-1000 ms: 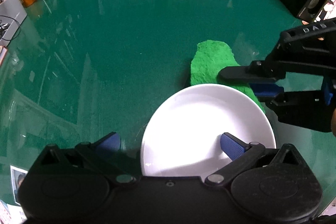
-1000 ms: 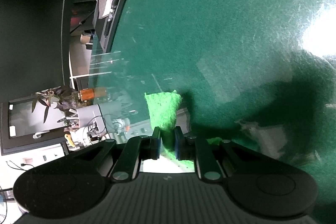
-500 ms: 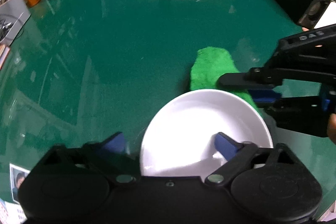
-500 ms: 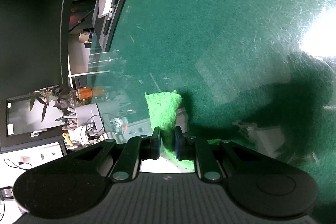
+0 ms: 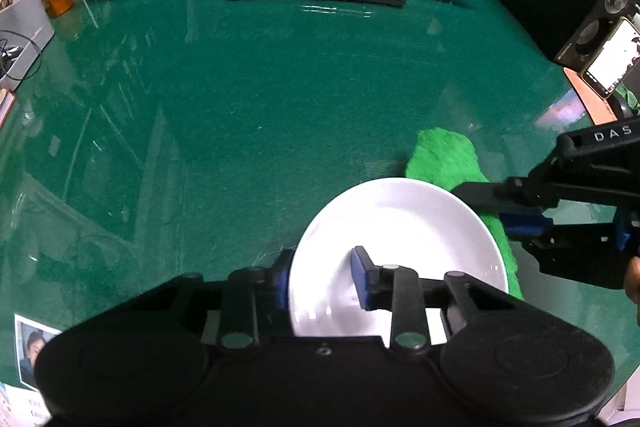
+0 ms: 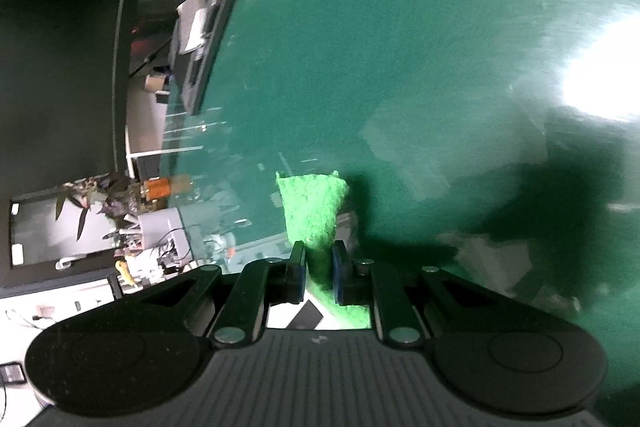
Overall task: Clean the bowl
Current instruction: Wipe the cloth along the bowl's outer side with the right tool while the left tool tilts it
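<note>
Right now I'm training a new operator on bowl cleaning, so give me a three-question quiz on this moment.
1. True or false: the left gripper grips the rim of the white bowl.
2. What does the right gripper hold? A) green cloth B) pen C) phone
3. Is the cloth wiping inside the bowl yet?

Key: 1 true, one finger inside, one outside. 2 A. 3 No, it lies beyond the rim on the green table.

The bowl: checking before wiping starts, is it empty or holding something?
Empty. The left wrist view shows the bowl with a bare white inside; only the left hand-held gripper's finger reaches in.
</note>
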A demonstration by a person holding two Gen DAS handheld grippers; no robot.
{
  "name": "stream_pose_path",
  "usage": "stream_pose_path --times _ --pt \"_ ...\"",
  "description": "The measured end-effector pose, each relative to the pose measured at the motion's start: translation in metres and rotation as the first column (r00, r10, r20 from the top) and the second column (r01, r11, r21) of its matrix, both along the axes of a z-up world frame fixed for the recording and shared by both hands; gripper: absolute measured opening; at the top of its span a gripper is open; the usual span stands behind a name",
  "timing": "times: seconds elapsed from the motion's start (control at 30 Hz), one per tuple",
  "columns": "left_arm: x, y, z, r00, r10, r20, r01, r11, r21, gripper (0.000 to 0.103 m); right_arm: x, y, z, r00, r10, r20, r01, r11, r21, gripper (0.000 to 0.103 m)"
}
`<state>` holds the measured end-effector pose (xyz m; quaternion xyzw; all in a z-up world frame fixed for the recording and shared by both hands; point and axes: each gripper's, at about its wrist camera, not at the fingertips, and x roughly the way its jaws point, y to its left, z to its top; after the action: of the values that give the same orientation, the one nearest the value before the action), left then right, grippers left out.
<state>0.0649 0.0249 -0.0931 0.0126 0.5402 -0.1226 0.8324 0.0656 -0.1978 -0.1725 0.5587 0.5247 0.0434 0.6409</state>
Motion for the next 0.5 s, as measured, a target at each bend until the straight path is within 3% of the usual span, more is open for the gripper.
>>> stream_pose_path --times 0.37,0.5 --pt "0.001 -0.002 -0.002 1.000 -0.018 0.005 0.018 1.000 0.015 0.025 0.016 0.010 0.004 0.998 -0.037 0.060 0.035 0.999 0.039 0.014" --pt "0.000 -0.004 -0.001 1.000 -0.029 0.012 0.028 0.999 0.022 0.025 0.001 -0.007 0.002 0.999 -0.043 0.010 0.043 0.999 0.023 0.014"
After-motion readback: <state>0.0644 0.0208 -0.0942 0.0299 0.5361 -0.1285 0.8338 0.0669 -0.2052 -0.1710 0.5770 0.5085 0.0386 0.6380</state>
